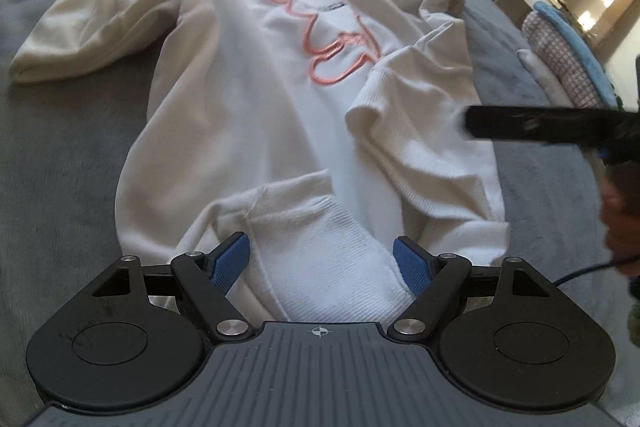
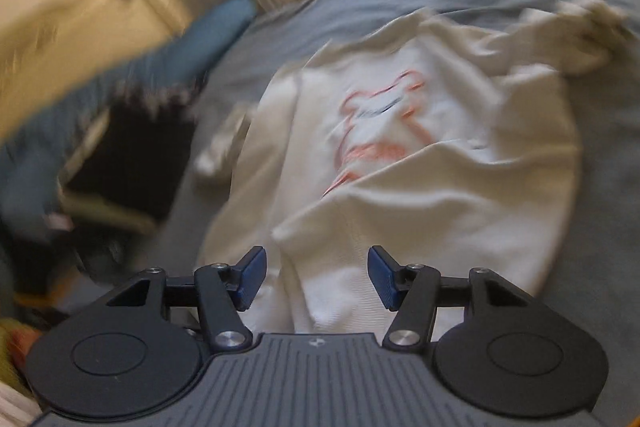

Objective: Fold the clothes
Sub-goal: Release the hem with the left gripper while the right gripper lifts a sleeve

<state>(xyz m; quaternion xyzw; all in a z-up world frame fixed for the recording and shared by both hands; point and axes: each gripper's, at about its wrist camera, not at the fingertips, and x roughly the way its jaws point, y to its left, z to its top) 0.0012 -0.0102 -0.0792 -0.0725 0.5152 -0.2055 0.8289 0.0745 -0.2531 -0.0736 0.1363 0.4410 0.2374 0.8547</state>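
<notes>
A white sweatshirt [image 1: 248, 99] with a pink outline design [image 1: 324, 35] lies face up across the middle of a grey-covered bed [image 1: 60, 147], its collar toward the far edge and its hem at the near edge, as a person works it with a pair of hand-held tongs. The left gripper [image 1: 322, 263] hovers at the near edge with its blue pads spread wide to either side of a turned-up fold of the ribbed hem [image 1: 332, 267]; the pads do not appear to press the cloth. The right gripper [image 2: 316, 277], seen from its own blurred camera, also stands apart, jaws well separated over a ridge of fabric near the hem, gripping nothing that can be made out; from the left camera only one of its dark fingers shows, reaching in from the bed's right edge above the folded-in sleeve. That right sleeve [image 1: 408, 131] already lies across the body, its cuff near the design, while the left sleeve [image 1: 80, 35] remains flung out toward the bed's left edge. The job looks barely begun: one sleeve in, the other still to bring over, and the body yet to be doubled. Folded items [image 1: 560, 59] wait in a stack at the right edge.
</notes>
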